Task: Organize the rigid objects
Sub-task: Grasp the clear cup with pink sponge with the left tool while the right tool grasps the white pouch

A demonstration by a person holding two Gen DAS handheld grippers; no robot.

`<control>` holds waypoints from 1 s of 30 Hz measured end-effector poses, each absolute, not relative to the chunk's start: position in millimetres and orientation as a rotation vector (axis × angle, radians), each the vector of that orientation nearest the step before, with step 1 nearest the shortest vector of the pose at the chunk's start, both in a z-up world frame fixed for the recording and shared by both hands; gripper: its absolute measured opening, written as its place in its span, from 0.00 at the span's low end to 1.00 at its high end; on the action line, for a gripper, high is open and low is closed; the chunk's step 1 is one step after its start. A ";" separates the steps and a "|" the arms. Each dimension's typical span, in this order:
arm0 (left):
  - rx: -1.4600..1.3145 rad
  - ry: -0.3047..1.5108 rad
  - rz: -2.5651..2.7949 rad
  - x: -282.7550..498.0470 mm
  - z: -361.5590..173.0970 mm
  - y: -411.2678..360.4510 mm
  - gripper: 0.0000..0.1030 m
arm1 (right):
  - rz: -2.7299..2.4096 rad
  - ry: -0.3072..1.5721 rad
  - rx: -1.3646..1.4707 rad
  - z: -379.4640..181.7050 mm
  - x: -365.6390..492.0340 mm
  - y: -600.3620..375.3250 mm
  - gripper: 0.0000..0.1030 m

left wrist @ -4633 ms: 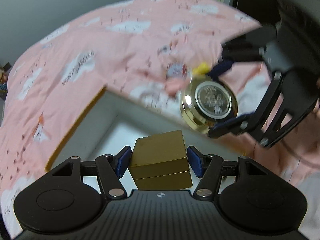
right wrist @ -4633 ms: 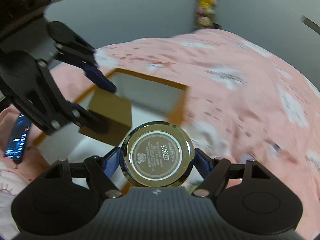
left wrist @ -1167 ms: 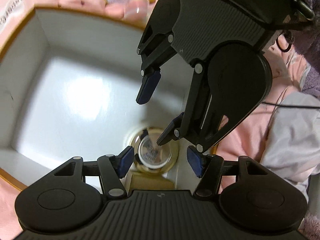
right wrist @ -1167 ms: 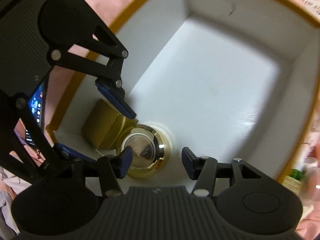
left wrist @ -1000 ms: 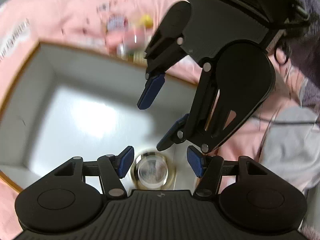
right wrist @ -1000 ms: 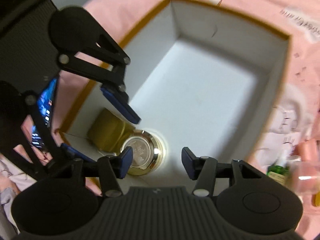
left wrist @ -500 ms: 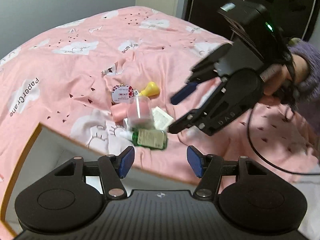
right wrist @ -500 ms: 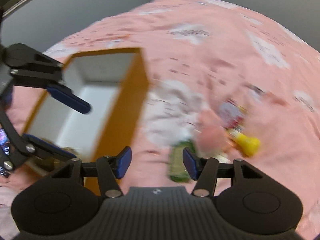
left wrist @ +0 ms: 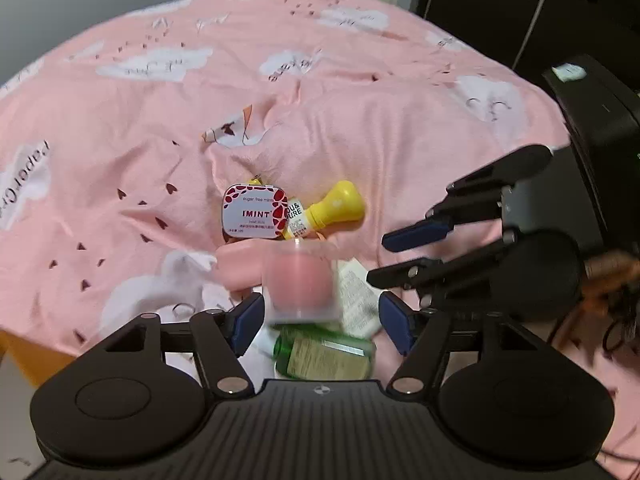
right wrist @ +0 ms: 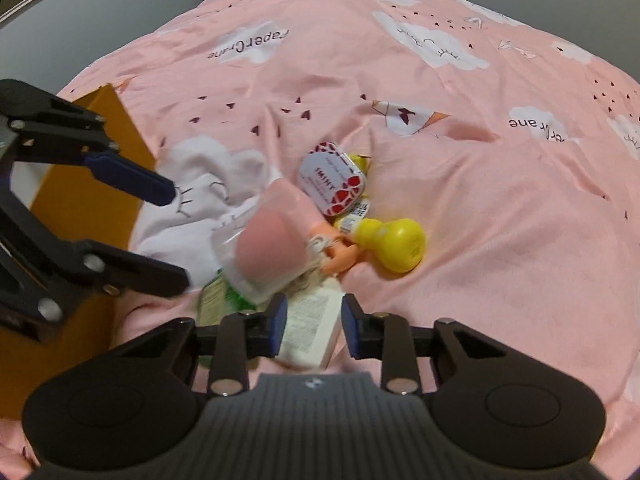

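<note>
Left wrist view: left gripper (left wrist: 321, 326) with jaws wide, holding nothing, above a blurred clear case (left wrist: 301, 284) with pink content and a green bottle (left wrist: 324, 354). Behind, on the pink bedsheet (left wrist: 120, 128), a mint tin (left wrist: 255, 211) touching a yellow bottle (left wrist: 328, 211). Right gripper (left wrist: 394, 258) open, empty.

Right wrist view: right gripper (right wrist: 312, 326) open over a white bottle (right wrist: 310, 330). Box (right wrist: 96, 200) at left, inside hidden.
</note>
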State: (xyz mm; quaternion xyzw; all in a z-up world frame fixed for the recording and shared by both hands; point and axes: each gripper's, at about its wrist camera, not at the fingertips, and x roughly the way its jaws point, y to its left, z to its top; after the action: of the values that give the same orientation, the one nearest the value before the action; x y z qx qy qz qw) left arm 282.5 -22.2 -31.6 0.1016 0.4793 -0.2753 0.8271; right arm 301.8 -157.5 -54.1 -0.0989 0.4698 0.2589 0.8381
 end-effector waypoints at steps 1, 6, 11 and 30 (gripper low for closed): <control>0.221 1.029 -0.578 287.6 -34.4 -25.2 0.77 | 0.546 0.991 -0.216 -56.6 304.5 -157.5 0.26; 0.258 1.098 -0.540 310.6 -53.9 -37.6 0.79 | 0.564 1.002 -0.206 -70.4 316.8 -159.0 0.25; 0.247 1.152 -0.525 321.1 -70.2 -41.2 0.79 | 0.581 1.040 -0.165 -83.3 321.6 -165.0 0.27; 0.249 1.129 -0.501 306.5 -54.2 -26.1 0.67 | 0.631 1.157 0.024 -119.6 340.7 -169.6 0.53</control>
State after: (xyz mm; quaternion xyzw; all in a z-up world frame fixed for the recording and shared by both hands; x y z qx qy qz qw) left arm 306.5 -26.1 -54.2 0.1164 0.5277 -0.2344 0.8081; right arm 340.7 -169.6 -119.6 0.0110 0.5377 0.2929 0.7905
